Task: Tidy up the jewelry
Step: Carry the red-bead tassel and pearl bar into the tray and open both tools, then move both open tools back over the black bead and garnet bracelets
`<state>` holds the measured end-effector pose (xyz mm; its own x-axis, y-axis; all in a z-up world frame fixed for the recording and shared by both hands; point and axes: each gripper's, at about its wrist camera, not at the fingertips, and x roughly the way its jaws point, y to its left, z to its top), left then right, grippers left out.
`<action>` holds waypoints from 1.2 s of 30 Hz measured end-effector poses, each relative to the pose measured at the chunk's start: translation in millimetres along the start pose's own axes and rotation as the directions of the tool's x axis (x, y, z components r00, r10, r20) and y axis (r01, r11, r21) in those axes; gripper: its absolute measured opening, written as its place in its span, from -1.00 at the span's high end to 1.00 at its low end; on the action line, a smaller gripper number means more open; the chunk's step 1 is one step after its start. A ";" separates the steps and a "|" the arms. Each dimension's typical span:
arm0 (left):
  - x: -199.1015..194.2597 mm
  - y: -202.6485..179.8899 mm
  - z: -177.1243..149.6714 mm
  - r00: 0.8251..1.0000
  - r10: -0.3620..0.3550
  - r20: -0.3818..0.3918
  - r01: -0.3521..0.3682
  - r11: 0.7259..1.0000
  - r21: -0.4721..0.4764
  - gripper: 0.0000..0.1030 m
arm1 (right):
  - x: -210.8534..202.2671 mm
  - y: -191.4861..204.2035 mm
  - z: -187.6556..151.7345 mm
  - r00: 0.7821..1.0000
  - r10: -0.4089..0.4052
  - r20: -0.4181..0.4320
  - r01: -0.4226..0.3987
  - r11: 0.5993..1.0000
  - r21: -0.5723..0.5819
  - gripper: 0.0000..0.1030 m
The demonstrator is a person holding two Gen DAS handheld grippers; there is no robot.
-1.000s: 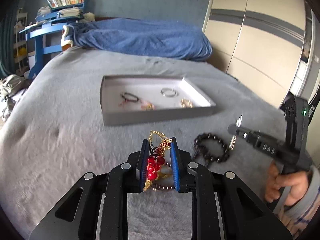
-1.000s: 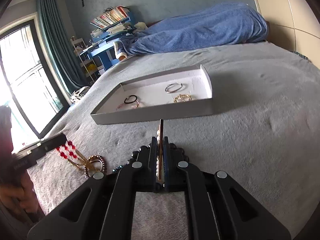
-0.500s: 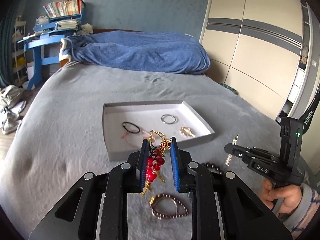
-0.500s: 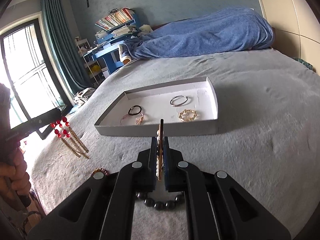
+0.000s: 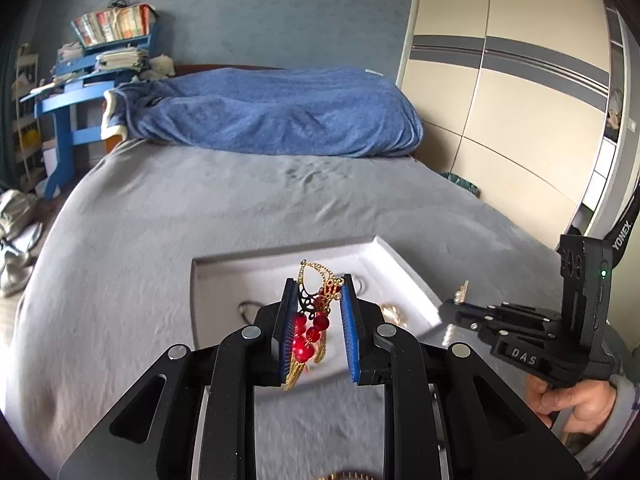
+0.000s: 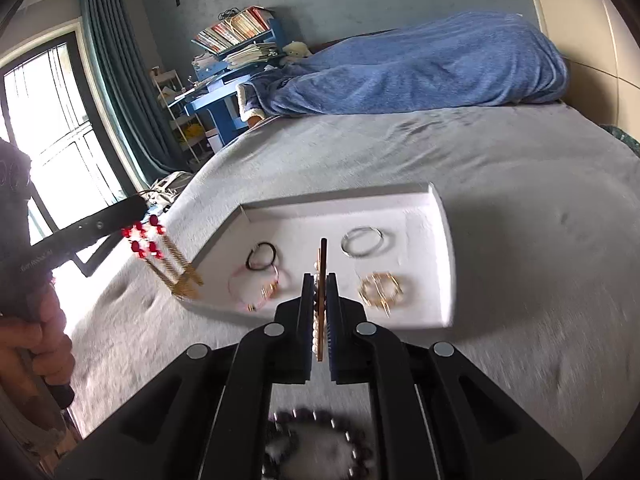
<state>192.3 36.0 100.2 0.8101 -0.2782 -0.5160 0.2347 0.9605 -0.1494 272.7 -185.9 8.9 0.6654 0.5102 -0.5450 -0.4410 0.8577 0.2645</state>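
**Two pieces in the air, four in the tray, beads waiting**

I've got both grippers loaded. My left gripper point(image 5: 318, 322) is clamped on the red-bead earring point(image 5: 310, 326); its gold fringe hangs free below the pads, in the air at about 8 o'clock off the white tray point(image 6: 438, 216), near the rim. My right gripper point(image 6: 319, 312) is pinched tight on the pearl clip point(image 6: 320, 280), a thin gold strip standing on edge between the jaws, right at the tray's 6 o'clock wall.

Inside the tray I count four pieces down: black hair tie point(image 6: 262, 258) at 9 o'clock, pink bracelet point(image 6: 254, 288) just below it, silver bangle point(image 6: 362, 242) at 1 o'clock, gold bracelet point(image 6: 380, 288) at 4 o'clock.

Left to do, by my reading: drop both held pieces in, then fetch the dark bead bracelet point(image 6: 316, 444) lying on the grey bedspread point(image 6: 540, 260) under my right gripper. I'd call it roughly halfway through.
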 end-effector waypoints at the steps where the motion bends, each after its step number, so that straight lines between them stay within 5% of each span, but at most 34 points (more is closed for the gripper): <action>1: 4.6 -0.3 2.8 1.000 -0.002 -0.001 0.002 1.000 0.003 0.56 | 5.9 0.7 4.8 1.000 0.005 -0.005 -0.005 1.000 0.000 0.89; 8: 42.2 1.1 1.1 0.999 -0.007 -0.040 0.007 1.000 0.001 0.56 | 56.4 5.6 18.6 0.994 0.021 -0.107 -0.022 1.000 -0.008 0.89; 15: 73.2 13.1 -22.9 0.993 0.021 -0.112 -0.022 1.000 -0.005 0.56 | 107.3 3.7 15.1 0.964 -0.001 -0.265 0.002 1.000 0.004 0.89; 24: 92.1 29.6 -50.9 0.979 0.080 -0.188 -0.081 0.997 0.005 0.55 | 131.8 9.7 7.9 0.945 -0.046 -0.322 0.040 0.999 -0.027 0.89; 27: 89.5 30.8 -56.3 0.979 0.087 -0.182 -0.088 0.996 0.003 0.29 | 130.5 10.5 5.9 0.950 -0.064 -0.305 0.056 0.998 -0.037 0.84; 31: 80.5 27.2 -59.2 0.982 0.103 -0.156 -0.101 0.995 0.023 -0.18 | 118.7 8.3 6.1 0.960 -0.070 -0.271 0.063 0.997 -0.035 0.34; 36: 59.8 22.4 -62.8 0.988 0.111 -0.106 -0.109 0.994 0.022 -0.50 | 89.2 11.3 0.4 0.976 -0.066 -0.206 0.058 0.997 -0.043 0.18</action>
<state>212.3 40.9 13.0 0.7696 -0.1684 -0.6159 0.1567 0.9849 -0.0736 327.3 -130.7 -36.4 0.5544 0.4280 -0.7137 -0.4269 0.8824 0.1975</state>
